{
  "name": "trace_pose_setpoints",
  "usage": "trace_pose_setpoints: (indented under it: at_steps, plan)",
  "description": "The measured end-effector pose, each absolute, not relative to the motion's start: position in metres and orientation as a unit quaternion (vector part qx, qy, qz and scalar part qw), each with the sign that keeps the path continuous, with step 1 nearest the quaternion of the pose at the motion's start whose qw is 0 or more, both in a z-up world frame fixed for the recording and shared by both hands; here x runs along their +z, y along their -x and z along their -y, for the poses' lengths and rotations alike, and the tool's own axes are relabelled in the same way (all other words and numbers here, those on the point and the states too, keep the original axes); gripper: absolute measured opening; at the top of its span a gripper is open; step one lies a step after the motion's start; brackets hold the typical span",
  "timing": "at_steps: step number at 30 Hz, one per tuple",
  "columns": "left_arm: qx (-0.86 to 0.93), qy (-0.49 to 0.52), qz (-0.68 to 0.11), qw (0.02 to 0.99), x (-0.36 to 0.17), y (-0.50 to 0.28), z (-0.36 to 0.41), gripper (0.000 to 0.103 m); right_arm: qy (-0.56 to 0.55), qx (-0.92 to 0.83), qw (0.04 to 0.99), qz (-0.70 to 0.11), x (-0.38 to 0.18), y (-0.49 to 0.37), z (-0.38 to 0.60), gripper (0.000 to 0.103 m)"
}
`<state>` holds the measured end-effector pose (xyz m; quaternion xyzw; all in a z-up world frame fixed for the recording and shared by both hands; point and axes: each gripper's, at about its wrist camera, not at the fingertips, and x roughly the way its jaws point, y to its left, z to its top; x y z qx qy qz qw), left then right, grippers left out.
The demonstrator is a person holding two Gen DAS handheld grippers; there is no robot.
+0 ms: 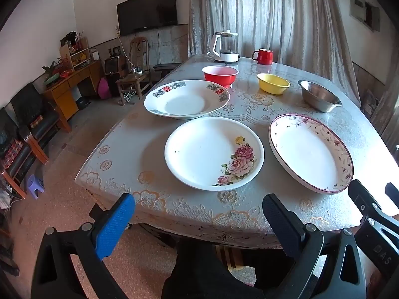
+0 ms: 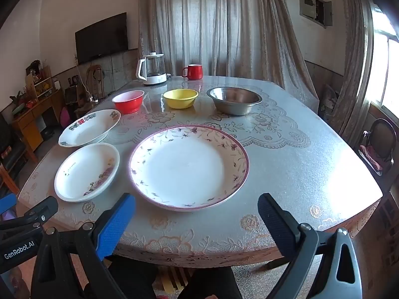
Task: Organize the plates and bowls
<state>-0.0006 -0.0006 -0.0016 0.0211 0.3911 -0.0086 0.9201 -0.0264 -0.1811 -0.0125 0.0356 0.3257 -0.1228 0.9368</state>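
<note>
Three plates lie on the table [image 1: 129, 154]: a rose-printed plate [image 1: 214, 153] [image 2: 87, 172] near the front edge, a pink-rimmed floral plate [image 1: 310, 153] [image 2: 188, 167] to its right, and a plate with red and dark motifs [image 1: 187, 99] [image 2: 90, 127] behind. Further back stand a red bowl [image 1: 220, 75] [image 2: 128, 101], a yellow bowl [image 1: 273, 83] [image 2: 180, 98] and a steel bowl [image 1: 319, 96] [image 2: 235, 99]. My left gripper [image 1: 199, 213] hovers open before the rose plate, holding nothing. My right gripper [image 2: 197, 213] is open in front of the pink-rimmed plate, also with nothing in it.
A white-based glass kettle [image 1: 225, 46] [image 2: 152, 69] and a red mug [image 1: 263, 56] [image 2: 193, 71] stand at the table's far edge. Curtains hang behind. Chairs and a wooden cabinet [image 1: 69, 87] line the left wall. A dark chair [image 2: 379, 144] stands at the right.
</note>
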Motion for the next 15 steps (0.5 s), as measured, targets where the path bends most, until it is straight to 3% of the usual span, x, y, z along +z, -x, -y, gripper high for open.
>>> trace_pose_setpoints:
  at_steps: [15]
  plan:
    - [-0.009, -0.022, -0.387, 0.922, 0.0008, 0.0021, 0.0009, 0.103, -0.041, -0.123, 0.937, -0.324, -0.0127, 0.0285, 0.1820, 0.101]
